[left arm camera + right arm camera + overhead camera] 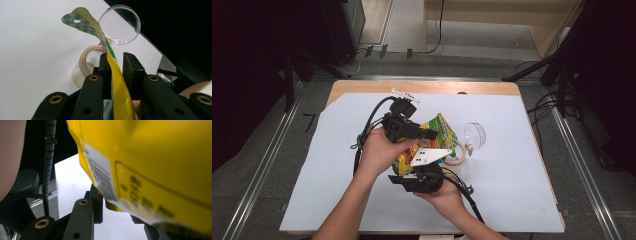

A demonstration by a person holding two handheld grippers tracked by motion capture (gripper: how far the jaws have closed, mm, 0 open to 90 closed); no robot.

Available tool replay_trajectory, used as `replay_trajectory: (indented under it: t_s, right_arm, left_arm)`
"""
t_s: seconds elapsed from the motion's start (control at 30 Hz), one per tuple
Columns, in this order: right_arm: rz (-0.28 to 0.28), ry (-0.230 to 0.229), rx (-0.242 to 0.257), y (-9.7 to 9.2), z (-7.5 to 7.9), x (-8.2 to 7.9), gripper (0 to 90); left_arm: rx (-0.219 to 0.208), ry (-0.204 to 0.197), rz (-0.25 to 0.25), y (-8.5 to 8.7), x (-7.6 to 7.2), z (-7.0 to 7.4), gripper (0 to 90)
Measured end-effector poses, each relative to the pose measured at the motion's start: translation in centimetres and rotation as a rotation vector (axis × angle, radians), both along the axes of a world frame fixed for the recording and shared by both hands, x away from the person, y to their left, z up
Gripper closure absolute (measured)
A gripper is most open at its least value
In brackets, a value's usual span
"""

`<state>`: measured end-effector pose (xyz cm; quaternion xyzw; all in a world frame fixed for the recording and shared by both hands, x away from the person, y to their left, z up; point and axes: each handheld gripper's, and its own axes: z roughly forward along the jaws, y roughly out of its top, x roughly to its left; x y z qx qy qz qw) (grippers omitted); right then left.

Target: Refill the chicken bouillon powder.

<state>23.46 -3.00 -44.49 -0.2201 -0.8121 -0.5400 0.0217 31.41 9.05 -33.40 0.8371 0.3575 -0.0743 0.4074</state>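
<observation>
We hold the yellow plastic snack bag (432, 137) above the white surface (512, 190) at centre, left gripper (115, 67) jaws pinching its edge, right gripper (424, 175) jaws gripping its bottom; a clear round lid (475, 134) sits at three o'clock, a beige tape roll (86, 61) beside it.

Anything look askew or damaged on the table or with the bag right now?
Nothing spilled or torn. The yellow snack bag is held off the table between both hand-held grippers, its top edge bent and curling sideways in the left gripper view. The clear round container lies tipped on its side beside the tape roll, which looks odd.
</observation>
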Motion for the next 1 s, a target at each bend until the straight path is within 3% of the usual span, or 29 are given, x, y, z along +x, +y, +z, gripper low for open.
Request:
replay_trajectory:
  t_s: [0.17,0.3,0.43,0.6,0.7,1.0]
  right_arm:
    - [-0.003,0.015,0.016,-0.3,0.1,0.2,70.6]
    - [-0.007,0.032,0.024,-0.3,0.0,0.2,70.8]
    - [-0.013,0.026,0.024,-0.4,0.1,0.2,71.0]
    - [-0.013,0.040,0.034,-0.4,0.0,0.2,71.1]
    - [-0.009,0.050,0.033,-0.3,-0.1,0.2,71.1]
    - [-0.001,0.042,0.029,-0.3,-0.1,0.2,69.9]
  left_arm:
    - [-0.011,-0.012,0.008,0.1,-0.2,0.1,74.2]
    - [0.021,-0.052,-0.008,-0.2,-0.6,0.1,72.4]
    - [0.014,-0.066,-0.002,-0.3,-0.8,0.2,72.0]
    - [0.017,-0.063,0.003,-0.1,-0.7,0.1,72.4]
    - [0.009,-0.024,0.014,0.1,-0.5,-0.1,73.0]
    - [0.058,-0.013,0.003,-0.6,0.2,-0.1,79.7]
